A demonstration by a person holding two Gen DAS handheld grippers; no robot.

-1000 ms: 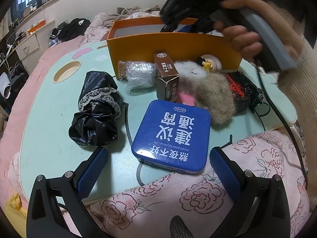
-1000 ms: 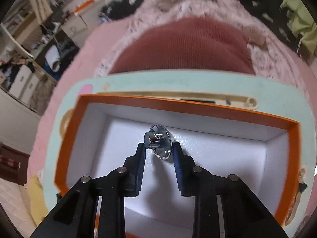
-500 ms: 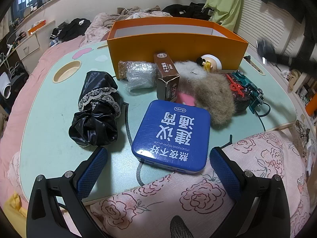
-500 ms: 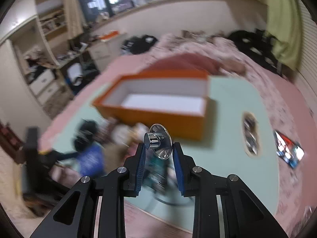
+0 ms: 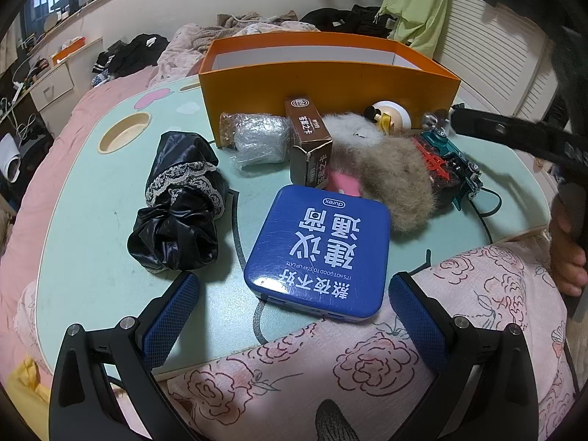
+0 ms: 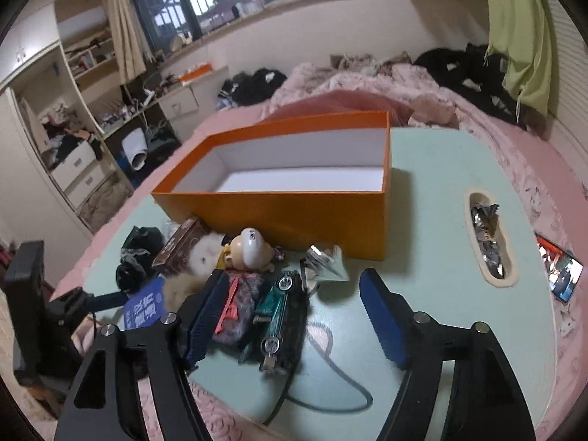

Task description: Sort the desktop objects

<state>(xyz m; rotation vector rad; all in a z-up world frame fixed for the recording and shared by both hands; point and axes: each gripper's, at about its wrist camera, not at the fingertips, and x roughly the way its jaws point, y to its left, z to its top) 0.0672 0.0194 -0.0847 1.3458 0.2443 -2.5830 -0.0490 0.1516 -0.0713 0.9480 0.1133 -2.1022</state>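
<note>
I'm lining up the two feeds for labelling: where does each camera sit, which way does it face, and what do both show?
Left wrist: sits on the left gripper at the table's near edge, looking down across the blue tin toward the orange box; its own open fingers show, and the person's hand at right.
Right wrist: sits on the right gripper, jaws opening, nothing pressed between them, facing the box from the table's right end over the green toy car.
Shared: orange box, blue tin, toy car, brown carton.
</note>
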